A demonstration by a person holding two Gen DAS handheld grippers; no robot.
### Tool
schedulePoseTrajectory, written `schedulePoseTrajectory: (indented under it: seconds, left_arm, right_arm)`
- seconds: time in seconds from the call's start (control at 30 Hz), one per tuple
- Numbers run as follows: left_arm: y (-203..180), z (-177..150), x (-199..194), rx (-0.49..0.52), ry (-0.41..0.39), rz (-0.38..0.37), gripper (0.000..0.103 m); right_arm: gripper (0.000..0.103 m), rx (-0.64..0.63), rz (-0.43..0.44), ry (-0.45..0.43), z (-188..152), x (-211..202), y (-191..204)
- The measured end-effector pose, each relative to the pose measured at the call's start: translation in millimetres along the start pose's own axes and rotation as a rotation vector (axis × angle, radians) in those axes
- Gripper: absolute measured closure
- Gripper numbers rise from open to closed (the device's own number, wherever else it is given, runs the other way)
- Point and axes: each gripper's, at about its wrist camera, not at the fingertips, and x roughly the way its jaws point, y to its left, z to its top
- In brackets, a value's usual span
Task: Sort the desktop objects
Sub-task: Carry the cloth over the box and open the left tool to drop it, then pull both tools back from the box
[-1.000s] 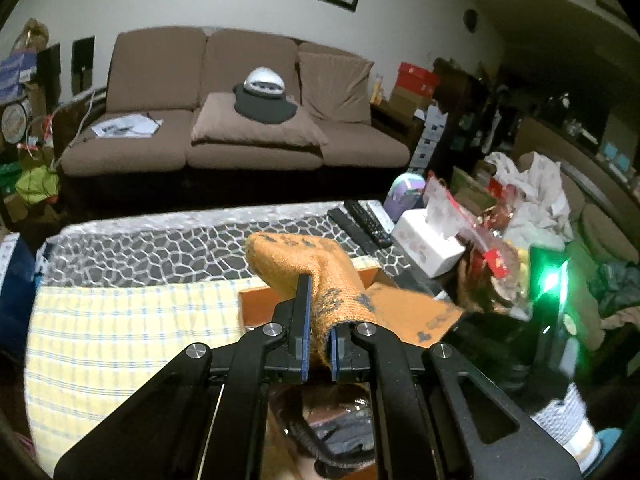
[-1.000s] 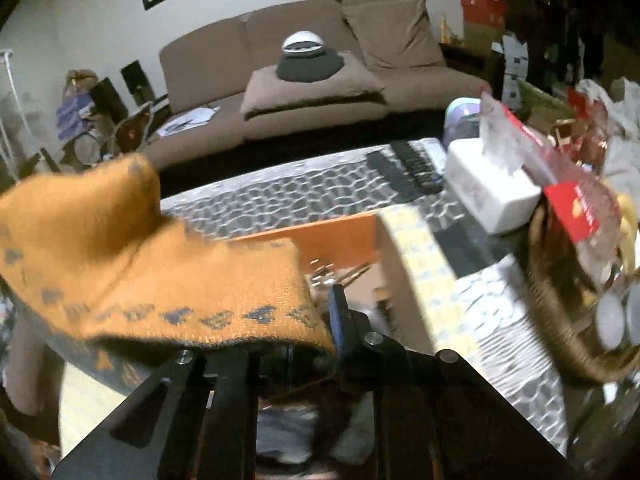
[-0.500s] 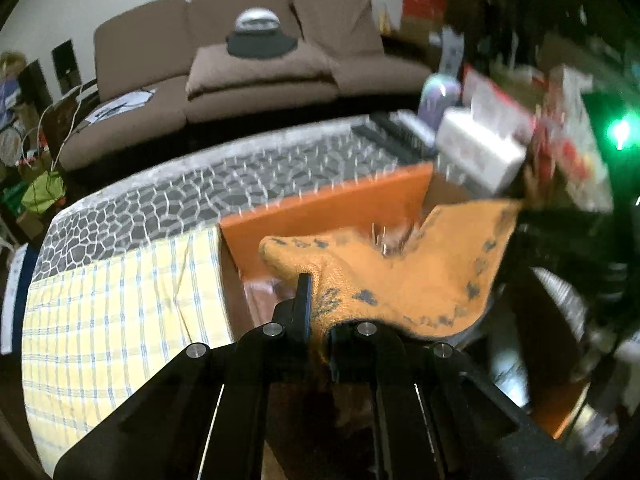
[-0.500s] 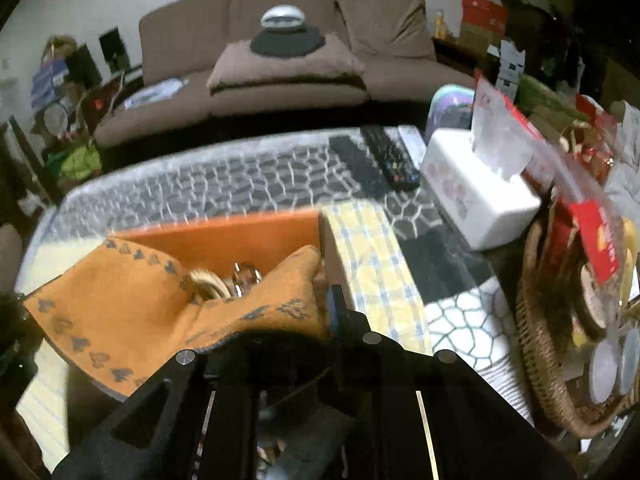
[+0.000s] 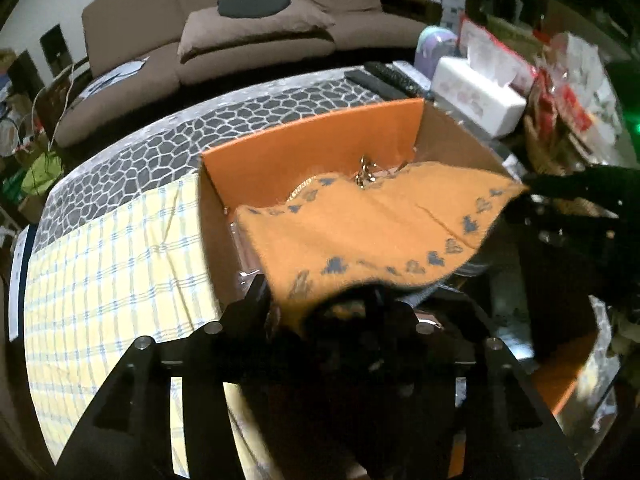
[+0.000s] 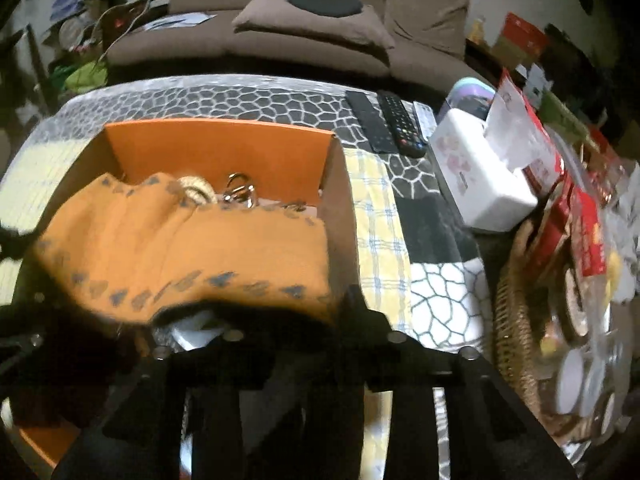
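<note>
The orange cloth is lying stretched across the open orange box, its two ends sitting between the fingers of each gripper. The left gripper and right gripper have just been opening, jaws now parted and no longer pinching the cloth.

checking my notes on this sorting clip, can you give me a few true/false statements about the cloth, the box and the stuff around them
1. The orange cloth lies over the open orange box. True.
2. The cloth is plain, with no pattern. False: dark shapes run along its edge.
3. A white tissue box sits right of the box. True.
4. The remotes are inside the box. False: they lie on the table beyond it.
5. A yellow checked cloth lies beside the box. True.
</note>
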Motion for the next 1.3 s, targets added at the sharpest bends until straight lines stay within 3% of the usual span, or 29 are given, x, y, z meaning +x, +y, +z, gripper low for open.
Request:
schedulePoseTrajectory:
  seconds: [0.2, 0.43, 0.57, 0.83, 1.3]
  left_arm:
    - [18.2, -2.1, -36.7, -0.056, -0.036, -0.047, 0.047]
    - [30.1, -21.3, -76.2, -0.106, -0.064, -0.063, 0.023]
    - [37.0, -37.8, -96.0, -0.13, -0.066, -0.067, 0.003]
    - [45.3, -75.0, -118.2, -0.166, -0.056, -0.041, 0.0]
    - [59.1, -127.9, -148.8, -0.231, -0.091, -0.01, 0.0]
  right_arm:
    - [0.058, -0.004, 0.007, -0.033, -5.1, -37.1, -7.5]
    - [0.055, 0.052, 0.029, -0.052, -18.4, -70.9, -8.3]
    - [0.051, 0.079, 0.05, -0.052, -32.0, -82.4, -1.2]
    - [0.029, 0.118, 0.077, -0.056, -64.8, -96.6, 20.8]
    - [0.026, 0.16, 0.106, -0.093, -96.5, -117.2, 51.0]
